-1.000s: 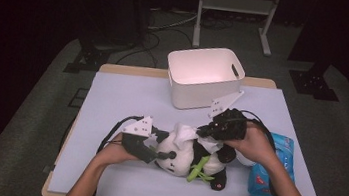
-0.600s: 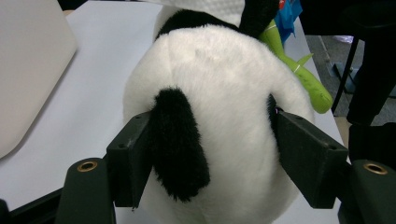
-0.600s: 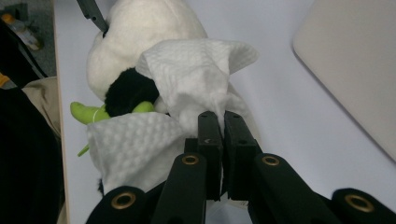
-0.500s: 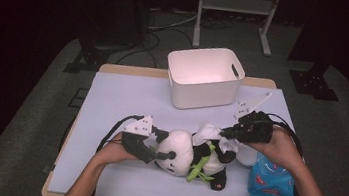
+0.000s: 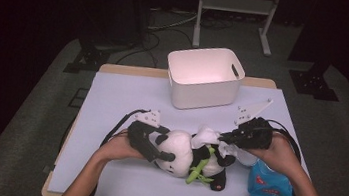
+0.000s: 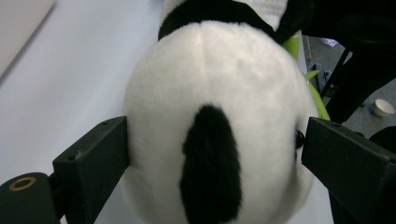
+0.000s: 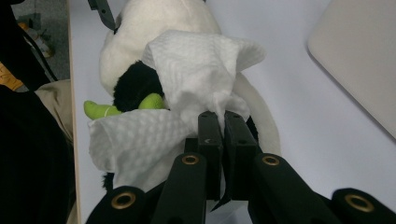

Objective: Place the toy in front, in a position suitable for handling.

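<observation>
Your left gripper [image 5: 156, 148] straddles the head of the panda plush [image 5: 190, 155]. Its jaws have just been opening and now stand spread, one on each side of the white head. In the left gripper view the pads sit just beside the fur [image 6: 210, 116]; whether they still touch it cannot be told, so treat the head as bracketed rather than clamped.

Your right gripper [image 5: 228, 137] has its jaws pressed together, pinching a white paper tissue [image 7: 196, 79]. The tissue drapes from the closed tips onto the plush's black-and-white body, just above the green bamboo piece [image 7: 100, 109].

The plush lies on its side on the worktop [image 5: 122, 96], near the front edge. Its long axis runs across the worktop, from the head at your left gripper to the feet near your right hand. The body therefore lies directly ahead of and below the right gripper tips, with the tissue already resting on it. The right hand is the nearer one for any wiping stroke, which should probably run along the body axis toward the head.

The white bin [image 5: 205, 76] stands well behind the plush. The blue tissue pack [image 5: 270, 185] lies beside your right forearm.
</observation>
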### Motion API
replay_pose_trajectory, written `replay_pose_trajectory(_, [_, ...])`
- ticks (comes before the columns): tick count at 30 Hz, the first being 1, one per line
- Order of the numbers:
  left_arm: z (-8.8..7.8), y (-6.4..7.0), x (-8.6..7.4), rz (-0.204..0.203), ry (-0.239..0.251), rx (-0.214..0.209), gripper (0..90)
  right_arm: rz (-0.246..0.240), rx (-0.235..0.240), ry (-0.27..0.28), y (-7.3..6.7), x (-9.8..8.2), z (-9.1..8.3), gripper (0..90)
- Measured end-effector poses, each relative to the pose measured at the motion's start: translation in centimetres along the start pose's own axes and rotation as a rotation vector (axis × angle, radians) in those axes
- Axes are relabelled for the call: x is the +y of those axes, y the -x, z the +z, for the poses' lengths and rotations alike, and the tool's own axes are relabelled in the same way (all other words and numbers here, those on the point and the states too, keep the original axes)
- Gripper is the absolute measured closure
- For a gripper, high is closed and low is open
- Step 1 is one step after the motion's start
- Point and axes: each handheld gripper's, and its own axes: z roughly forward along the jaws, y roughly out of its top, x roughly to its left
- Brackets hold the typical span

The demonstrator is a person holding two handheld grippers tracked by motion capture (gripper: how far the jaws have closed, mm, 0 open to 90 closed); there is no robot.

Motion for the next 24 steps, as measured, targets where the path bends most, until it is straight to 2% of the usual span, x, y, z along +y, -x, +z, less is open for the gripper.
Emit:
replay_pose_trajectory(3, [0.3,-0.2,0.3,-0.025,-0.015,-0.013,3.0,0.003,0.002,0.001,-0.2,0.0,0.1,86.0])
replay_pose_trajectory(8, [0.8,-0.3,0.6,-0.030,-0.043,-0.020,2.0,0.003,0.011,0.011,-0.3,0.0,0.3,86.1])
replay_pose_trajectory(10, [1.0,-0.2,0.6,-0.026,-0.053,-0.013,1.7,0.005,0.016,0.013,-0.4,0.0,0.4,86.1])
replay_pose_trajectory(15, [1.5,0.0,0.8,0.016,-0.065,-0.009,1.4,0.008,0.028,0.017,-0.7,0.1,0.7,86.1])
replay_pose_trajectory(16, [1.4,0.0,0.8,0.025,-0.062,-0.012,3.6,-0.008,0.022,0.021,-0.6,0.1,0.7,86.1])
replay_pose_trajectory(19, [1.1,0.0,0.8,0.050,-0.061,-0.008,15.1,0.004,0.015,0.033,-0.2,0.1,0.5,86.2])
replay_pose_trajectory(21, [1.0,0.2,0.8,0.081,-0.051,0.001,23.4,0.016,0.019,0.054,0.1,0.2,0.4,86.2])
replay_pose_trajectory(24, [1.0,0.4,0.8,0.117,-0.032,0.026,28.4,0.014,0.021,0.073,0.1,1.0,0.8,86.1])
